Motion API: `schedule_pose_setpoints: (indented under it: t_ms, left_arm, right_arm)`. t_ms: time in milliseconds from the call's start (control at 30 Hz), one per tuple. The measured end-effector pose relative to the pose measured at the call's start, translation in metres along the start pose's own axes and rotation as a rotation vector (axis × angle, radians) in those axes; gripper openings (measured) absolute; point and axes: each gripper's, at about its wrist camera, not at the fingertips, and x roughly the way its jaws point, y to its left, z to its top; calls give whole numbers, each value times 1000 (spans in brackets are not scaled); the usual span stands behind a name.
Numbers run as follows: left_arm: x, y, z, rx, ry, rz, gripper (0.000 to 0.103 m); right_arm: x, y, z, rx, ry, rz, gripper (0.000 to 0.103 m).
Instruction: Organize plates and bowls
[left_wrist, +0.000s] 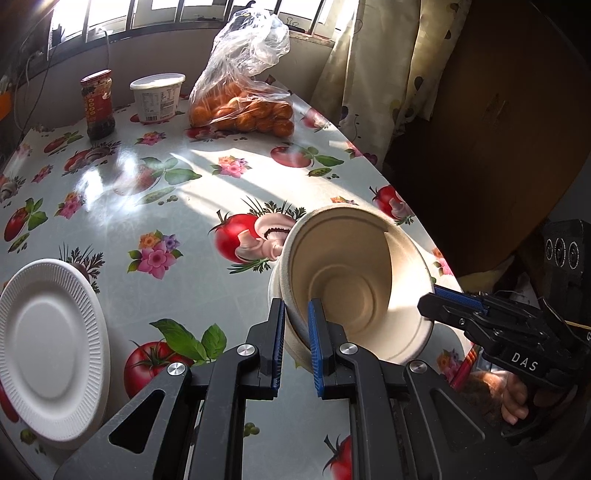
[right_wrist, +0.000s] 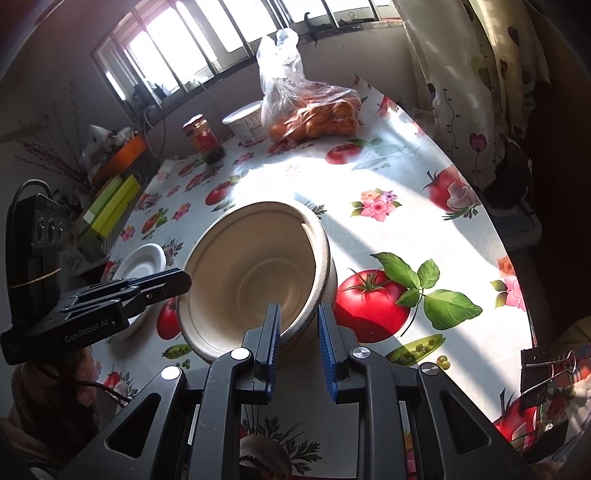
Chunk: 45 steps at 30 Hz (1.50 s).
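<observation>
A beige paper bowl (left_wrist: 354, 273) (right_wrist: 255, 266) sits tilted inside a second bowl (right_wrist: 332, 277) over the flowered table (left_wrist: 177, 206), near its right edge. My left gripper (left_wrist: 295, 317) is shut on the near rim, one pad inside and one outside. Its tip (right_wrist: 181, 280) shows at the bowl's left rim in the right wrist view. My right gripper (right_wrist: 297, 321) is shut on the bowls' wall at the opposite side, seen pinching the right rim (left_wrist: 430, 308) in the left wrist view. A white ribbed paper plate (left_wrist: 48, 347) (right_wrist: 142, 260) lies flat on the table to the left.
At the far end stand a bag of oranges (left_wrist: 243, 107) (right_wrist: 314, 118), a white tub (left_wrist: 157, 98) and a red-labelled jar (left_wrist: 98, 107). A curtain (left_wrist: 388, 74) hangs past the table's right edge. A binder clip (right_wrist: 546, 373) holds the cloth at the near right corner.
</observation>
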Motion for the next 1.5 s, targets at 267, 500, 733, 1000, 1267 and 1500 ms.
schedule_pose_setpoints:
  t_ms: [267, 500, 733, 1000, 1267, 1500]
  left_arm:
    - [3, 0, 0, -2, 9, 7, 13]
    - [7, 3, -1, -18, 17, 6, 13]
    - [9, 4, -2, -24, 19, 7, 13]
    - [7, 5, -4, -28, 11, -29, 24]
    - [7, 9, -5, -52, -3, -51, 42]
    - [4, 27, -8, -113, -37, -79, 43]
  right_arm:
    - [3, -3, -4, 0, 7, -5, 21]
    - [6, -3, -6, 2, 11, -3, 21]
    - [8, -3, -6, 6, 19, -3, 21]
    - [9, -4, -5, 20, 17, 7, 29]
    - [10, -8, -6, 46, 4, 14, 44]
    - [12, -20, -7, 86, -8, 42, 48]
